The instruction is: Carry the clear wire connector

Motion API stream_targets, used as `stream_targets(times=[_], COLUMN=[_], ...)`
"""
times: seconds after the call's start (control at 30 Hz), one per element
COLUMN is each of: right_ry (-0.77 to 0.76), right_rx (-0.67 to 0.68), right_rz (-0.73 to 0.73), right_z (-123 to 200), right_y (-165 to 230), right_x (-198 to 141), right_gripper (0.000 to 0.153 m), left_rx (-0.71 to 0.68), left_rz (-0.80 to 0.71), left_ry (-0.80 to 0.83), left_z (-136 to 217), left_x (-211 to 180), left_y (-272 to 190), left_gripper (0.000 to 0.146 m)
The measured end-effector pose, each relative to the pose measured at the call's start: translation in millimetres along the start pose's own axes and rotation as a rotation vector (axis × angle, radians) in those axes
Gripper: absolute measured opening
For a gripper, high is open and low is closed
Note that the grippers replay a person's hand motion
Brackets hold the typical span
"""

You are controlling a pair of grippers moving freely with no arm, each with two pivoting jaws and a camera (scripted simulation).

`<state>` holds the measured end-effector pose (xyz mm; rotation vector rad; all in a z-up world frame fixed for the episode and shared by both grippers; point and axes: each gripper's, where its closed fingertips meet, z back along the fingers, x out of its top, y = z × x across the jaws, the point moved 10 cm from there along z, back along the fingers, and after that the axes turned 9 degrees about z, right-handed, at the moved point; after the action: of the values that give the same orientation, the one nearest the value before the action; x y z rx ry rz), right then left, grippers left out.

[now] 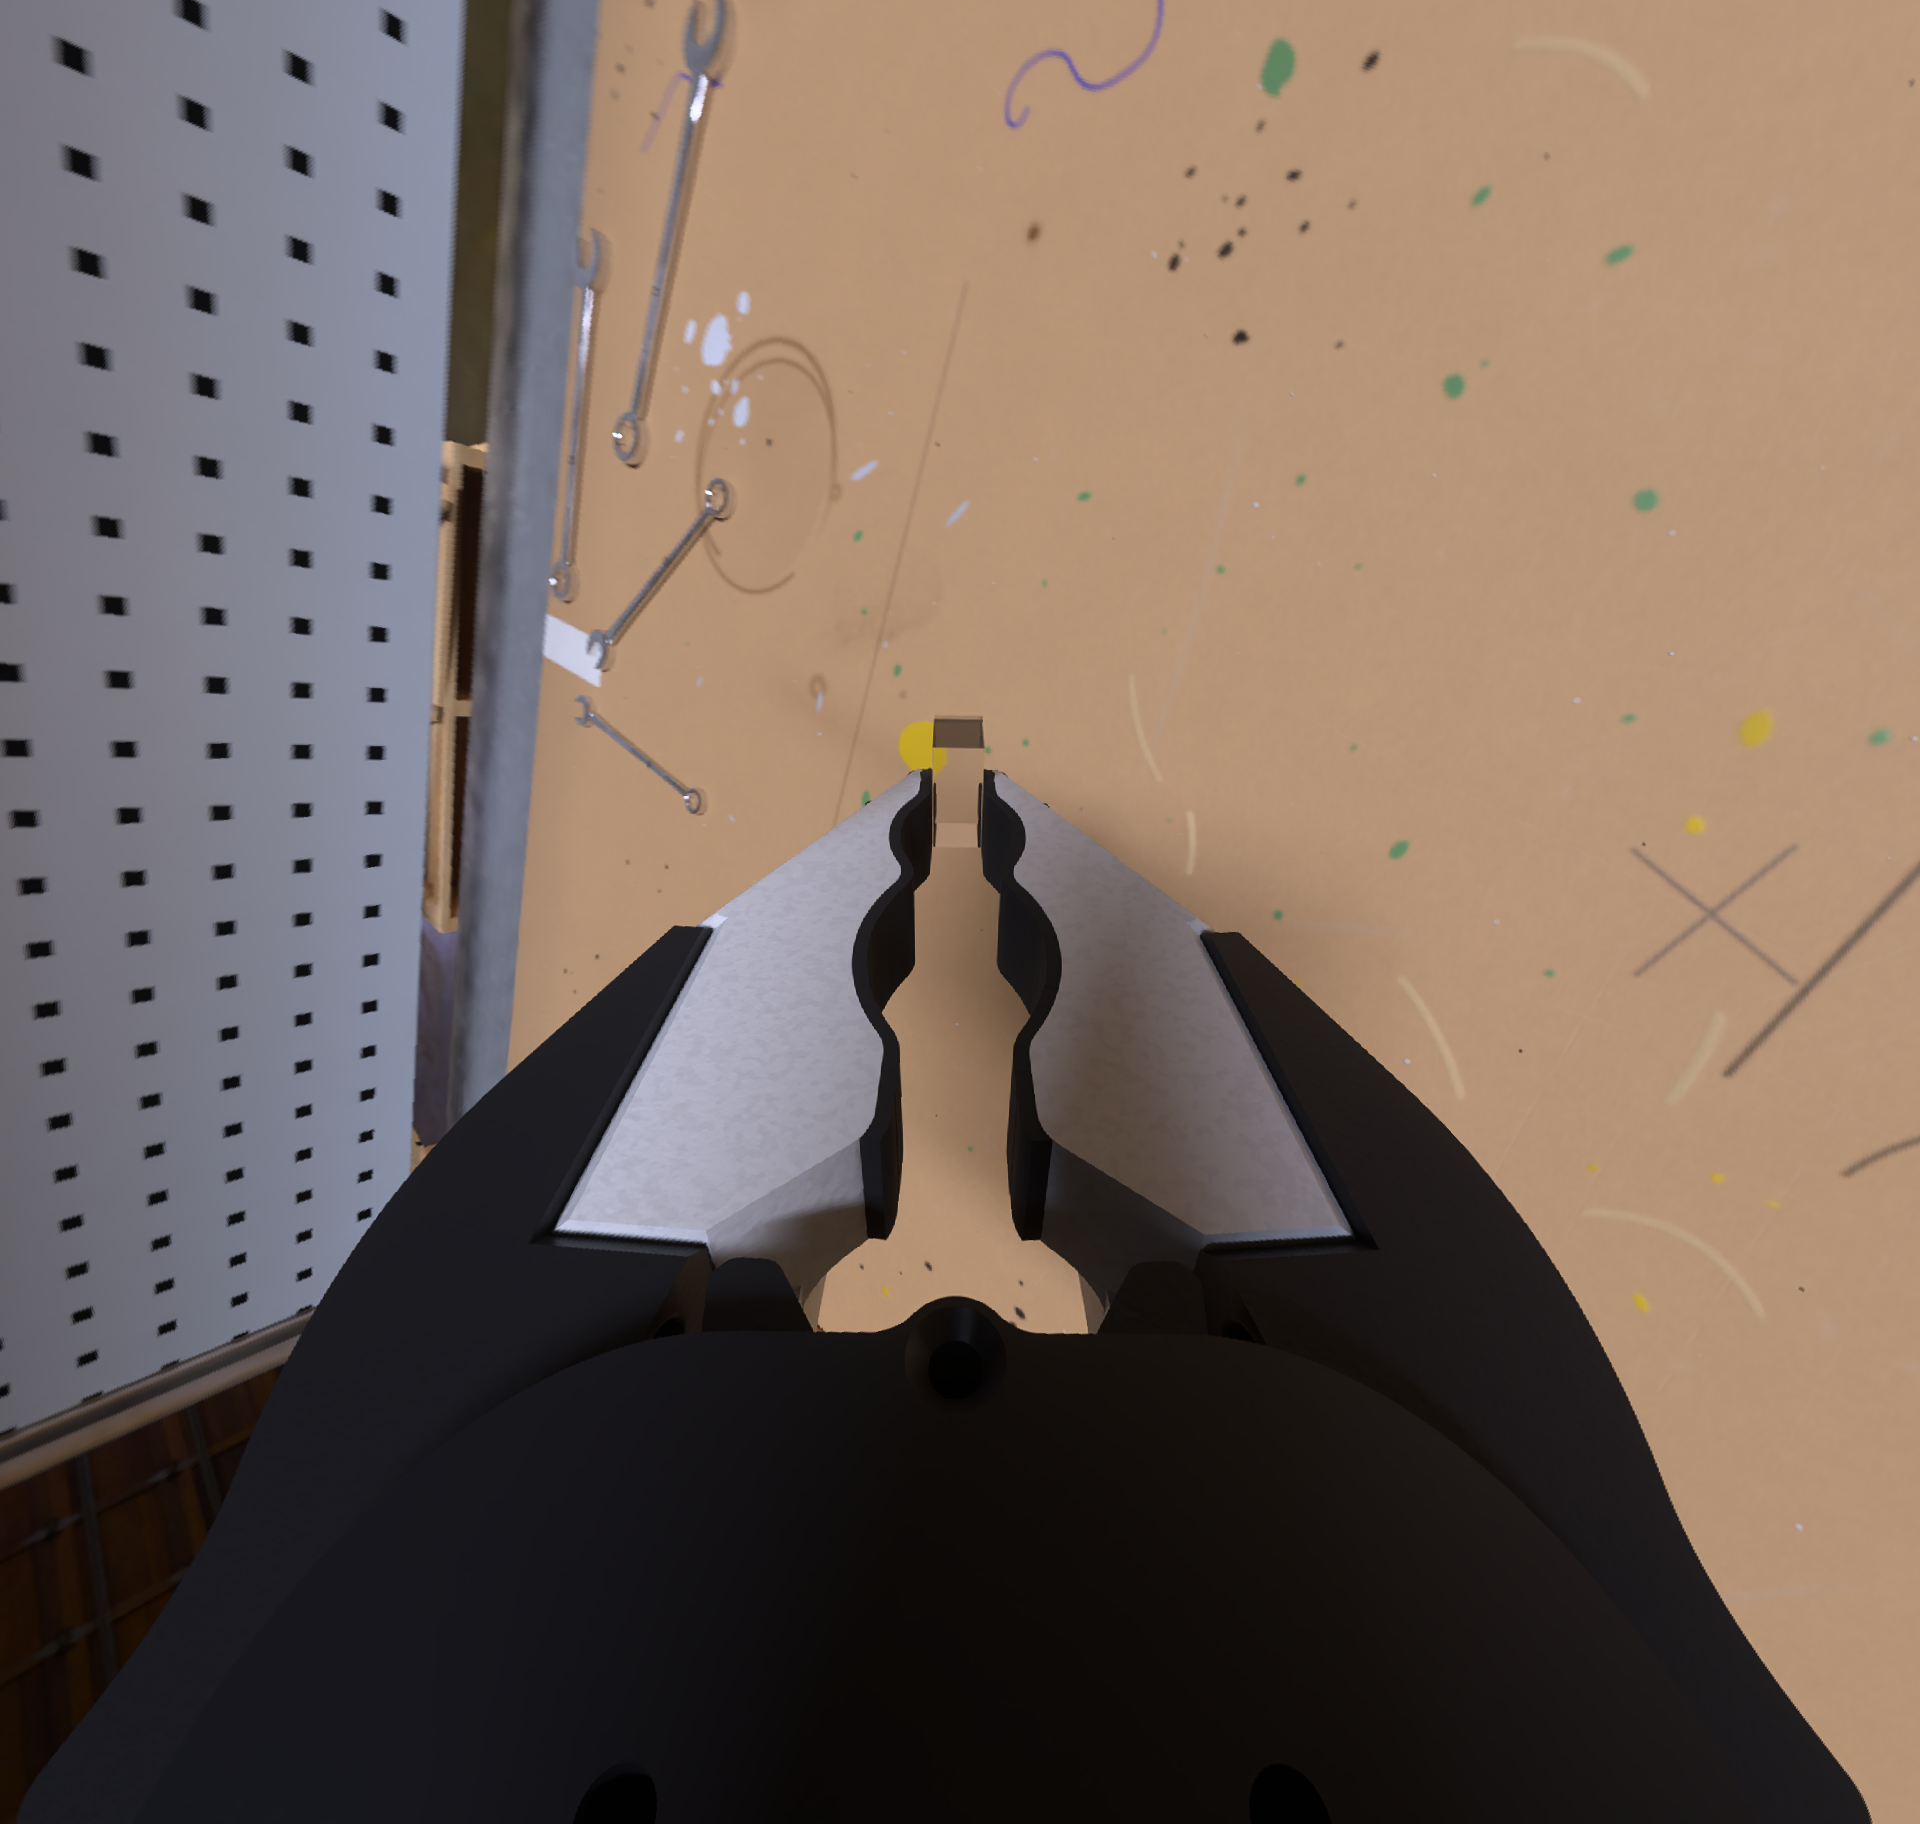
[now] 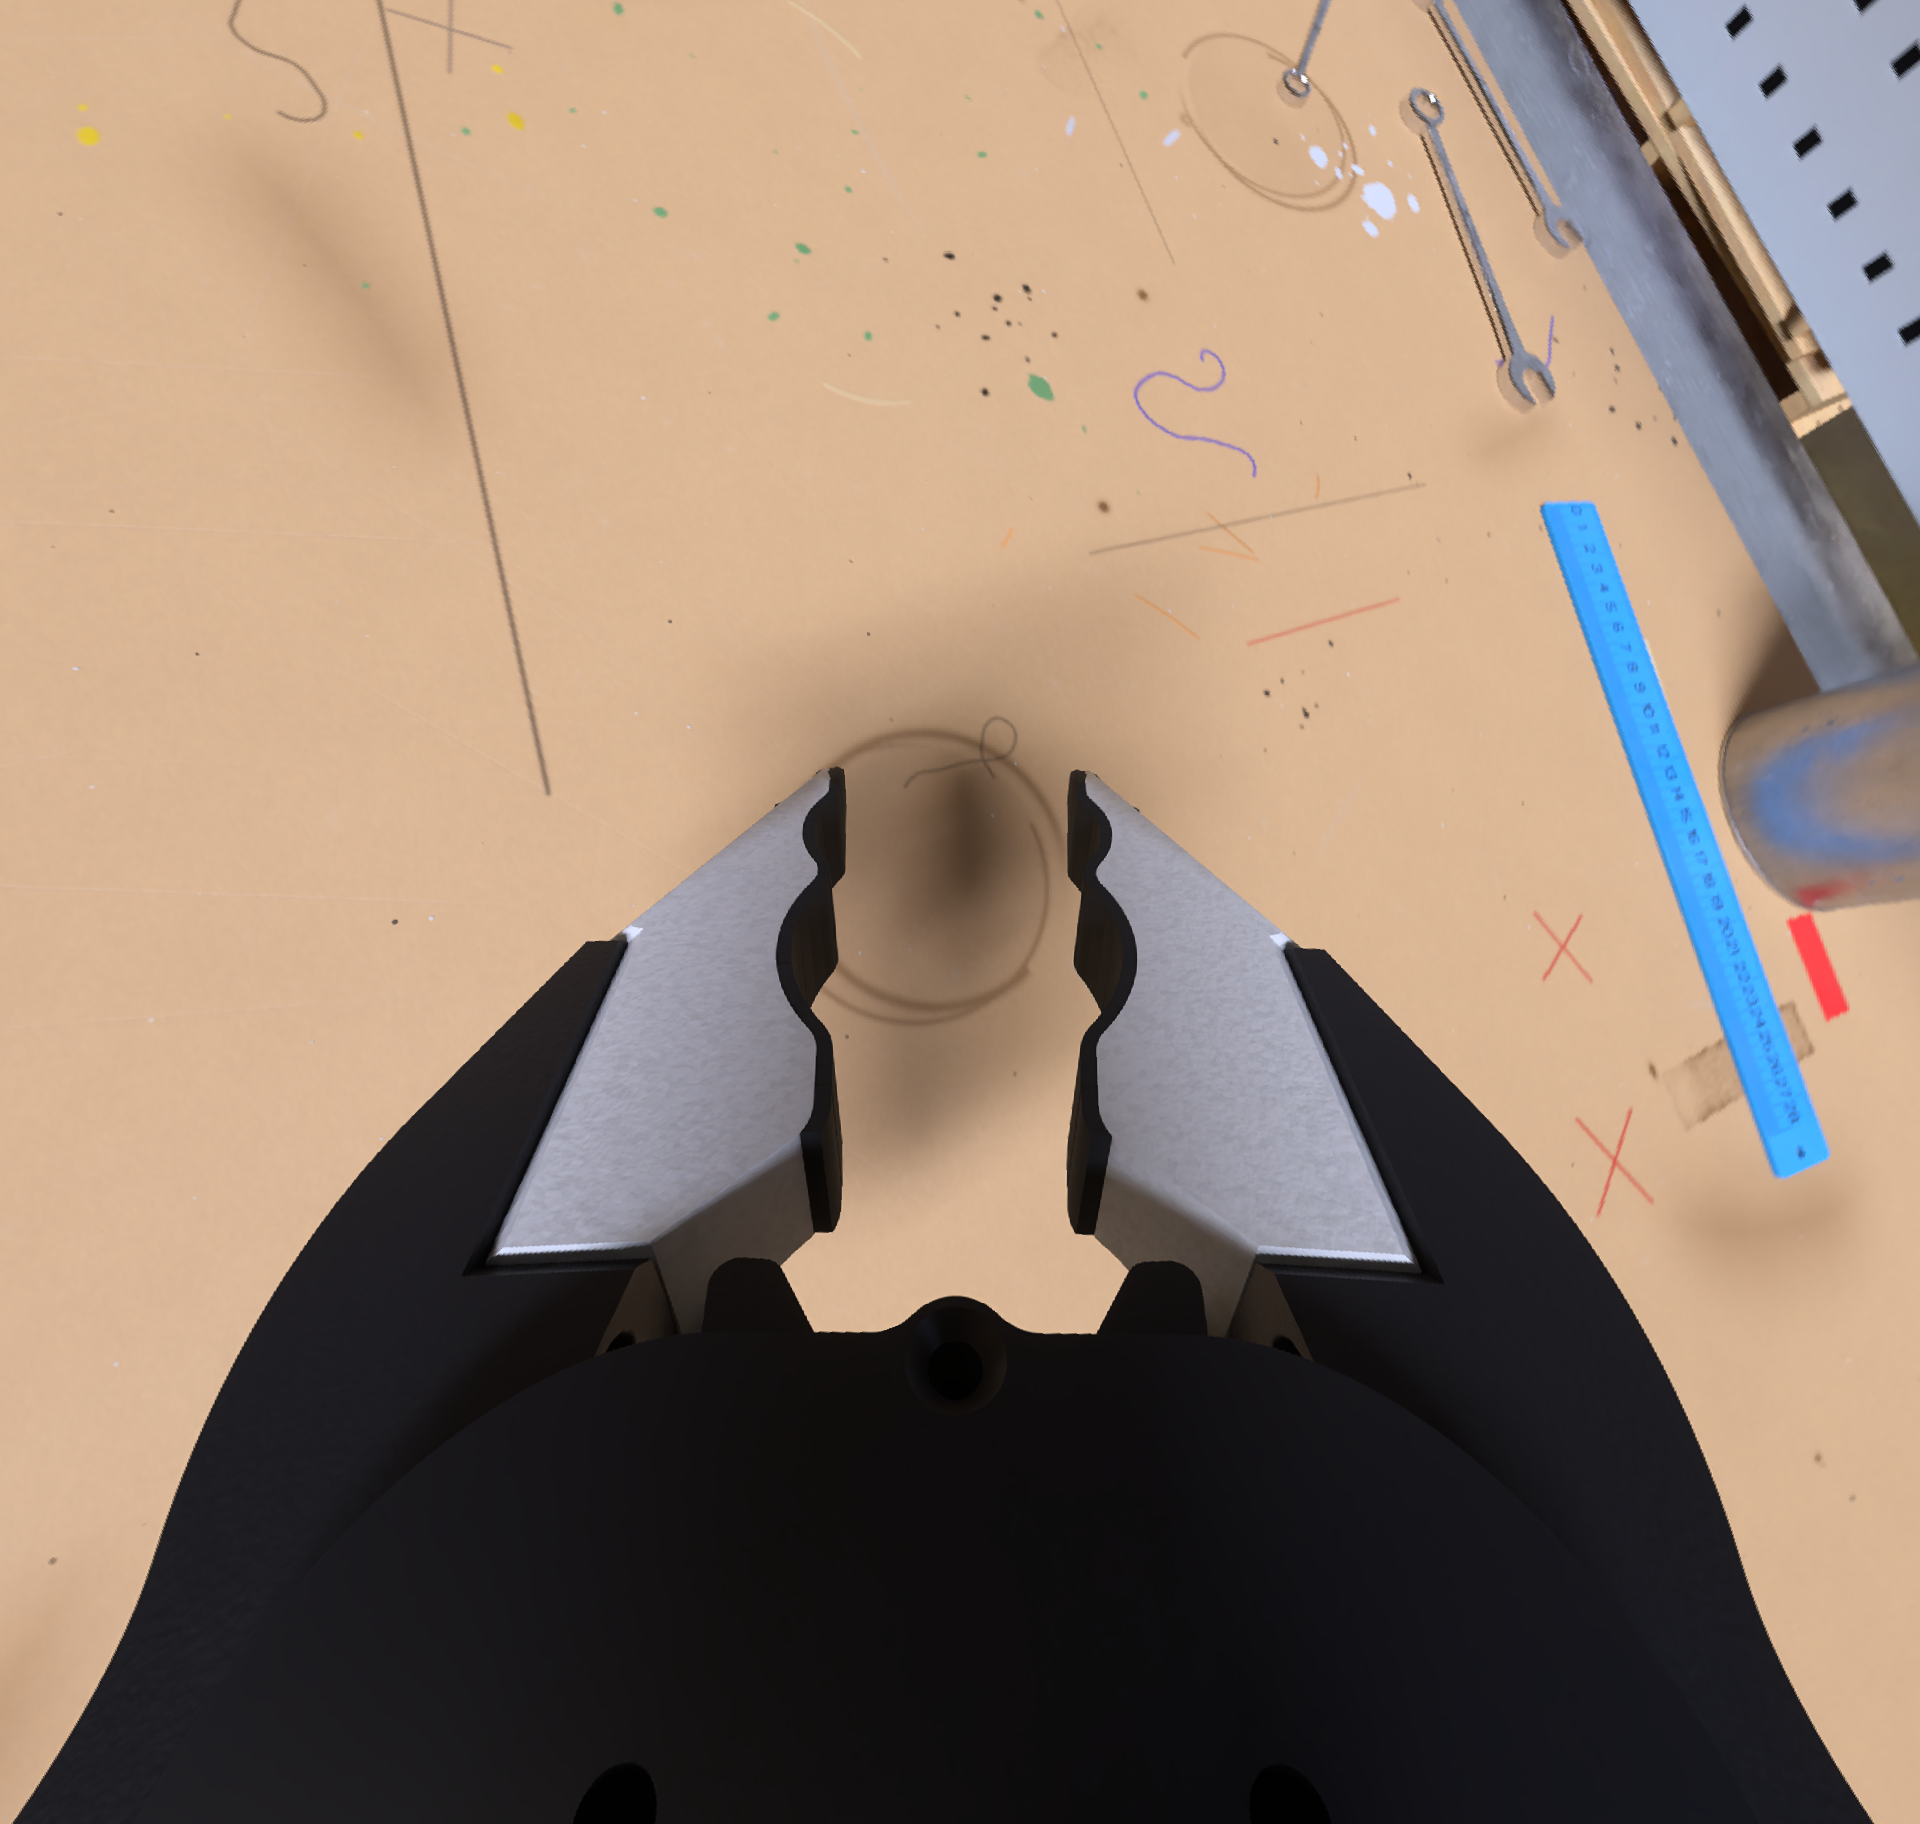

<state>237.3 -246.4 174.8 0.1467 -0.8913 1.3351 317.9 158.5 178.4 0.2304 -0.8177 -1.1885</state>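
The clear wire connector (image 1: pixel 957 782) is a small see-through block pinched between the tips of my left gripper (image 1: pixel 954 806). Its far end sticks out past the fingertips, and it is held above the tan workbench (image 1: pixel 1351 527). The left gripper is shut on it. My right gripper (image 2: pixel 956 803) is open and empty, hovering over a pencilled circle on the workbench (image 2: pixel 623 527). The connector does not show in the right wrist view.
Several metal wrenches (image 1: pixel 670 226) lie near the grey pegboard (image 1: pixel 208 631) and its metal rail (image 1: pixel 520 527); they also show in the right wrist view (image 2: pixel 1475 247). A blue ruler (image 2: pixel 1678 829) and a metal cylinder (image 2: pixel 1829 798) lie at the right.
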Motion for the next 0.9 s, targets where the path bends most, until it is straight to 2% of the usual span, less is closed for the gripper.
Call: stream_targets(times=[0.23, 0.37, 0.5, 0.67, 0.9], right_ry=[-0.003, -0.001, -0.007, -0.017, -0.023], right_rx=[0.023, 0.029, 0.027, 0.030, 0.031], right_rz=[0.065, 0.062, 0.058, 0.061, 0.054], right_z=[-5.6, -6.1, -4.5, -3.6, -3.6], right_y=[9.9, 14.9, 16.4, 18.0, 18.9], right_x=[17.6, 16.5, 15.1, 14.4, 11.0], right_gripper=[0.043, 0.043, 0.043, 0.043, 0.043], left_rx=[0.107, 0.084, 0.076, 0.048, 0.059], left_rz=[0.084, 0.208, 0.330, 0.411, 0.379], left_ry=[-0.138, -0.278, -0.321, -0.253, -0.106], left_z=[33.7, 54.0, 57.6, 53.2, 78.5], left_x=[11.4, 25.5, 29.1, 7.7, -21.4], left_y=[7.0, 4.3, -13.4, -26.9, -17.8], left_gripper=[0.008, 0.008, 0.008, 0.008, 0.008])
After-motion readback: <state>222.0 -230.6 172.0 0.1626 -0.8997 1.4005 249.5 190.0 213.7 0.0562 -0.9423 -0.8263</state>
